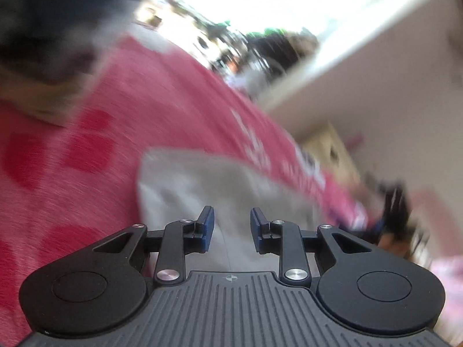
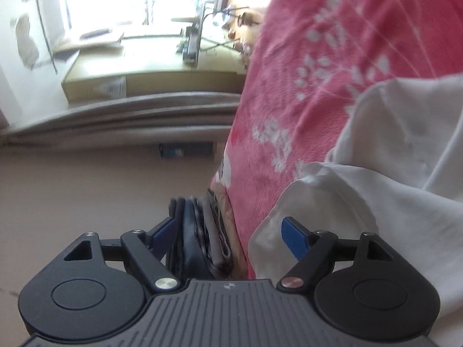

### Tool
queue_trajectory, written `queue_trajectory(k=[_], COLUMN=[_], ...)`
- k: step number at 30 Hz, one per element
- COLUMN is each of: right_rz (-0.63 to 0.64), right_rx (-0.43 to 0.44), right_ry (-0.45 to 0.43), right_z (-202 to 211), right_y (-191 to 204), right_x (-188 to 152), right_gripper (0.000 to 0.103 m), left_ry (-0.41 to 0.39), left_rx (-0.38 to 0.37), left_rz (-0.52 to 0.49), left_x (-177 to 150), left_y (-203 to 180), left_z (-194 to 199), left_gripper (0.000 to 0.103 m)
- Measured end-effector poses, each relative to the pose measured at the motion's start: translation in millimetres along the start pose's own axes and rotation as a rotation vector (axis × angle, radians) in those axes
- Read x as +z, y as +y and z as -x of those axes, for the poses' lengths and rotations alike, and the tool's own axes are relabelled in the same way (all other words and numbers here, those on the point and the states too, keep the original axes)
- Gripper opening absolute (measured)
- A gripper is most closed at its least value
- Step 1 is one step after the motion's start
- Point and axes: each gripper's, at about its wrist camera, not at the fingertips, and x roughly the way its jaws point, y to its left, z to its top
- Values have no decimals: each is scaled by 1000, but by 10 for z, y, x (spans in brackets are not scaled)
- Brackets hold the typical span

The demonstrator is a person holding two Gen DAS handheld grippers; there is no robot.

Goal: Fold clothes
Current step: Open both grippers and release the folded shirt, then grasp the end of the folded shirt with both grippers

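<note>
A white garment (image 1: 196, 185) lies on a pink patterned blanket (image 1: 144, 101), blurred in the left wrist view. My left gripper (image 1: 231, 228) hovers over the garment's near part, jaws a little apart, and I see nothing pinched between the blue pads. The right wrist view is rolled onto its side. There the white garment (image 2: 390, 159) lies rumpled at the right on the pink blanket (image 2: 303, 72). My right gripper (image 2: 231, 234) stands wide open by the garment's edge; its right fingertip (image 2: 295, 237) is in front of the cloth without gripping it.
A stack of dark folded clothes (image 2: 202, 231) sits at the blanket's edge, between the right fingers in the picture. Beyond are a pale floor, a cardboard box (image 2: 144, 72) and a bright window. A dark blurred shape (image 1: 43, 14) fills the left view's upper left.
</note>
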Motion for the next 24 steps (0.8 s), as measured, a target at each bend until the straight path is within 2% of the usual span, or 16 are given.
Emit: queue_trajectory(k=[3,6,8,11,14,17,19,21,23,24], right_rz=[95,201,178,97,49,12,18,-37,-120,-150], right_rx=[-25,-166,-275,-352,-433,-358,-209,-69,25,37], right_ry=[27,41,57,89,71,-21,-145,-253,-304,-323], right_z=[201,460,608,721,707,705,812,962,1083,1141], right_y=[229,413,343,53,-222,-315,-288,-346,-466,-515], right_x=[-94,-327,-493,-636,-562,-292,-76,93,195,208], right_gripper=[82,82,82,82,77,74,74,75,78,78], left_ry=[46,74,90,109,124,128,129,127,123,120], left_rx=[5,15,31,65,99,114,123,124,125,125], left_rz=[-65,-118,-144,-170,-191,-198,-201,-195,-193,-194], left_x=[-105,-185,-242,-307,-348,-370,-381,-381,-379,-375], left_y=[-131,-181,-181,-181,-154,-120,-99,-87,-90,-96], left_z=[-97,-138,-169,-246,-310,-299,-288,-268,-256,-254], left_gripper=[27,27,27,27,27,27,27,27,27,27])
